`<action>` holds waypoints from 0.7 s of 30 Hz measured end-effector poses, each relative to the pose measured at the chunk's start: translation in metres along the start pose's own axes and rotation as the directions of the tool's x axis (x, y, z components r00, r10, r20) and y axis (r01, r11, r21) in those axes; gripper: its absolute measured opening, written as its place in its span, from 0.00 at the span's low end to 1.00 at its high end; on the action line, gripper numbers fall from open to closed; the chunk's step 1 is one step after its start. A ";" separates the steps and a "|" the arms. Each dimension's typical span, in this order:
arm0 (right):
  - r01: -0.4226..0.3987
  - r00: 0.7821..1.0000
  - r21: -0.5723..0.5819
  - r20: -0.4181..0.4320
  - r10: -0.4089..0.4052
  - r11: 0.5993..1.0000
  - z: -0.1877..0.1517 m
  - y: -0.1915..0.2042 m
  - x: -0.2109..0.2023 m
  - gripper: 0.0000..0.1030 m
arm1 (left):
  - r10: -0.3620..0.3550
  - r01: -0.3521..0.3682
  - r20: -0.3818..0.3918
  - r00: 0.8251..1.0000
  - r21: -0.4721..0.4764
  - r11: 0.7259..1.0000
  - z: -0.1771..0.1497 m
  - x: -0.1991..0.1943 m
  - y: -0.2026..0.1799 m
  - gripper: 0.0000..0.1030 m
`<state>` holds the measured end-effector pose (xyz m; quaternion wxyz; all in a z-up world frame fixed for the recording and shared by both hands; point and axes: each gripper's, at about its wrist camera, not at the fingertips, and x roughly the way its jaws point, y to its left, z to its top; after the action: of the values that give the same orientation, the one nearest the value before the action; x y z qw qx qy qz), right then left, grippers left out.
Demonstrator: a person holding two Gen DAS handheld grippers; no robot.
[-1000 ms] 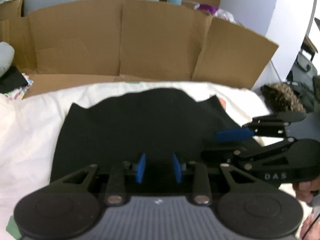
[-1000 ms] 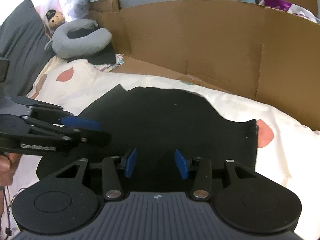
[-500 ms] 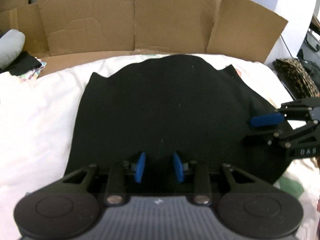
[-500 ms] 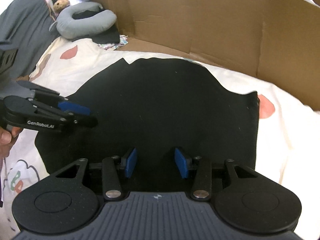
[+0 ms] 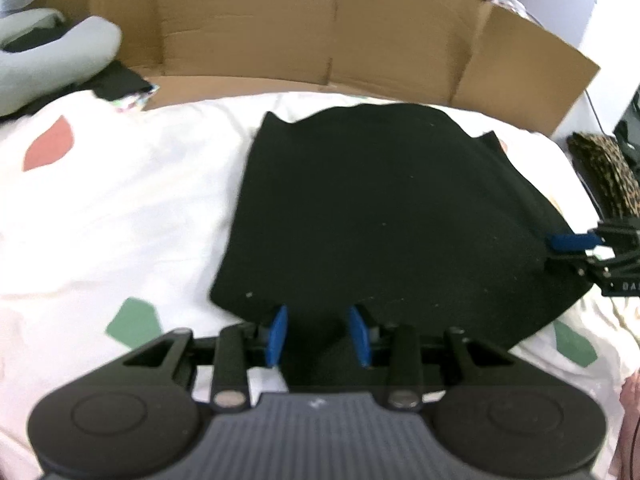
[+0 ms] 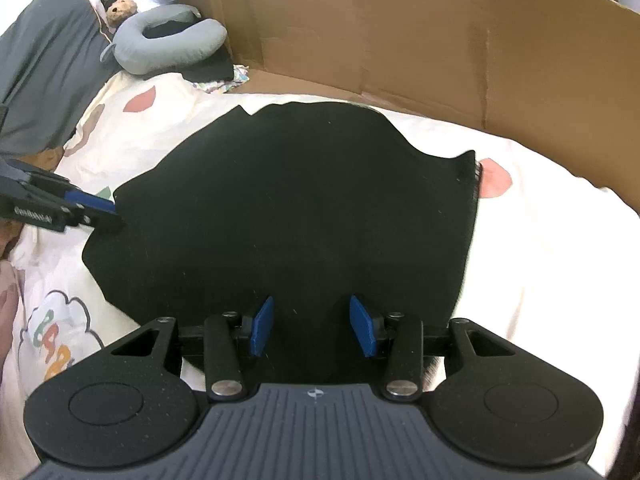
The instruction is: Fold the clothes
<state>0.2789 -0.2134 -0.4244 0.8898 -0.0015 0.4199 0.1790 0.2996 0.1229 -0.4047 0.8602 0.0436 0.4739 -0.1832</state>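
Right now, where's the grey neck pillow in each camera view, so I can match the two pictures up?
Left wrist view: the grey neck pillow sits at the far upper left, partly cut off by the frame edge.
Right wrist view: the pillow lies in the upper left, fully visible, beside a small plush toy.
Shared landmark: the cardboard wall behind the black garment.
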 end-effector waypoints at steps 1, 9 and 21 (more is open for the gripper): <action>0.004 1.000 0.004 -0.002 -0.004 1.000 -0.002 -0.002 -0.002 0.48 | 0.000 0.000 0.001 1.000 -0.005 1.000 -0.001 -0.003 0.002 0.37; 0.034 0.999 0.083 -0.031 -0.031 0.996 -0.020 -0.015 -0.017 0.48 | -0.018 0.018 -0.019 1.000 -0.024 1.000 -0.012 -0.006 0.007 0.35; 0.127 0.991 0.146 -0.057 -0.120 0.981 -0.034 -0.030 -0.033 0.48 | 0.054 -0.058 -0.128 0.990 -0.027 0.998 -0.030 0.008 0.023 0.27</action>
<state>0.2434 -0.2575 -0.4261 0.8864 0.0349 0.4525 0.0914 0.2877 0.1492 -0.4296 0.8336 0.0553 0.5291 -0.1485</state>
